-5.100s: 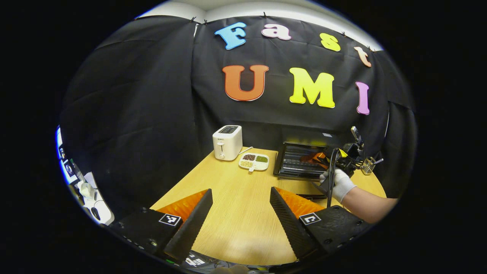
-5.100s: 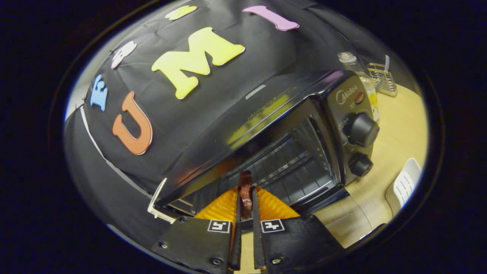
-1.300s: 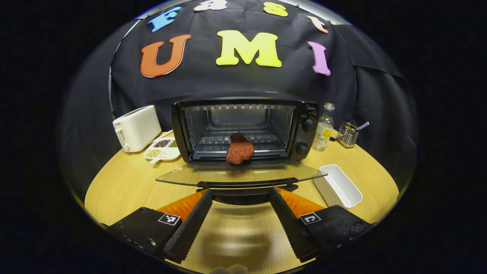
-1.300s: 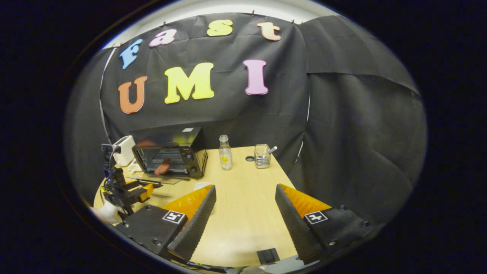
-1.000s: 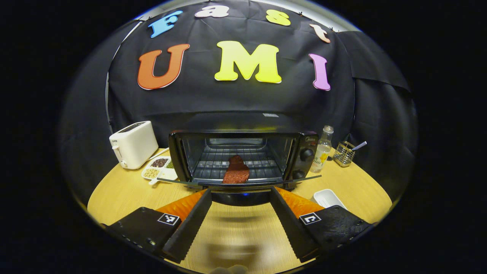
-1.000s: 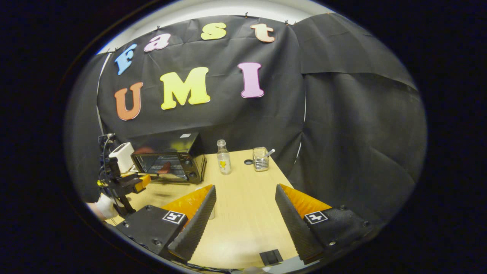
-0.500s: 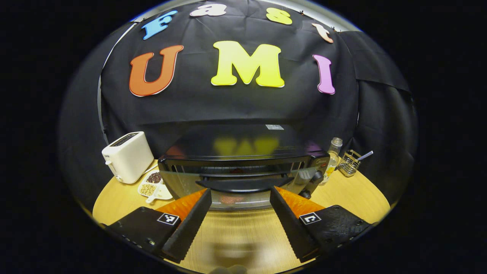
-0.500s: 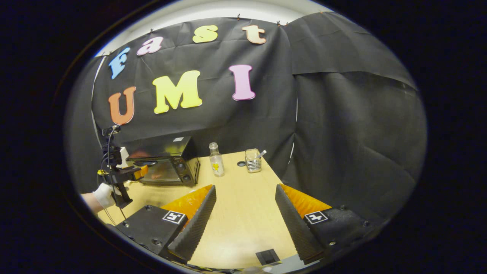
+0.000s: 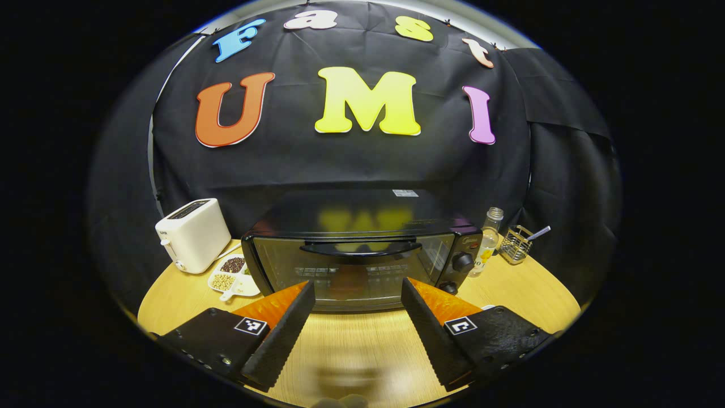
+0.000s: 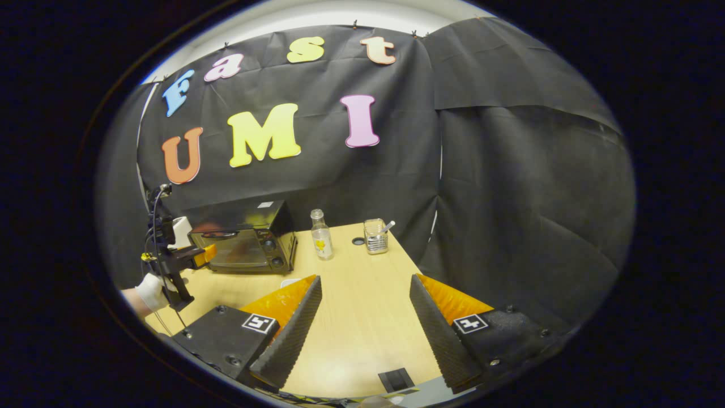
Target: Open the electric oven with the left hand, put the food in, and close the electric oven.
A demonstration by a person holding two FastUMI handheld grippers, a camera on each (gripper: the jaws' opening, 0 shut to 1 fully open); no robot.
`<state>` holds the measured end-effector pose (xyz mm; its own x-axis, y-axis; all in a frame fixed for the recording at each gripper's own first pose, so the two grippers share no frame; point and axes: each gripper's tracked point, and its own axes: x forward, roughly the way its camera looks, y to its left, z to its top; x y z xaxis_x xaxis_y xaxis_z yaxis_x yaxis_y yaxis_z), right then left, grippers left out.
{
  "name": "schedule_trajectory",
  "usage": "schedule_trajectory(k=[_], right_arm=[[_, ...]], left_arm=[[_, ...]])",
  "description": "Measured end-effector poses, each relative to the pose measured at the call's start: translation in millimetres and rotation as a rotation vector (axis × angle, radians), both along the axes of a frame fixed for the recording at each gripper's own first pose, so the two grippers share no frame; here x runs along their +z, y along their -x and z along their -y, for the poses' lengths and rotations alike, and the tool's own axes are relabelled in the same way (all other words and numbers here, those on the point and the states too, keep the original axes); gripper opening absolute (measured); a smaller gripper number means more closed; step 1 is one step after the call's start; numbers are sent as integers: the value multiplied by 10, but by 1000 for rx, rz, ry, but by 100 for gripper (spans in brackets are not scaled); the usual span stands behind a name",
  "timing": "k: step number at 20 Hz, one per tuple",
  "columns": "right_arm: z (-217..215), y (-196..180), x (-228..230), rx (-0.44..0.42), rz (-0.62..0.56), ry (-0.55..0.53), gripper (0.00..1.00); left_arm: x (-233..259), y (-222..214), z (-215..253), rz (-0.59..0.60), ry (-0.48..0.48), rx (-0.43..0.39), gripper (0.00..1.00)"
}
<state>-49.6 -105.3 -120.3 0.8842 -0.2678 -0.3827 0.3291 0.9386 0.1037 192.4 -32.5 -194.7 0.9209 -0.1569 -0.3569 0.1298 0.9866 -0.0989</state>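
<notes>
The electric oven sits at the far middle of the desk, its glass door up against the front and the handle across the top edge, so the door looks shut. Through the glass a dark reddish shape, likely the food, rests on the rack inside. By that reading the task is as good as done, with only a pull-back left. The left hand-held gripper hovers just in front of the door, fingers wide apart, holding nothing. The right hand-held gripper hangs well off to the right over bare desk, fingers apart too and empty. Around the oven: a white toaster and a divided snack dish on the left, a bottle and a wire holder on the right. Nothing stands in the way.
</notes>
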Motion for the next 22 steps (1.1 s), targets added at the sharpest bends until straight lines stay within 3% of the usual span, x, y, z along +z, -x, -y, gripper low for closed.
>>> schedule_trajectory(k=[9, 18, 22], right_arm=[[-169, 65, 145, 87, 49, 10, 99], [-139, 369, 696, 281, 223, 90, 97], [-85, 485, 703, 310, 274, 63, 99]], left_arm=[[731, 769, 40, 141, -23, -6, 98], [1548, 2272, -158, 213, 27, 201, 97], [1748, 2827, -258, 235, -39, 281, 97]])
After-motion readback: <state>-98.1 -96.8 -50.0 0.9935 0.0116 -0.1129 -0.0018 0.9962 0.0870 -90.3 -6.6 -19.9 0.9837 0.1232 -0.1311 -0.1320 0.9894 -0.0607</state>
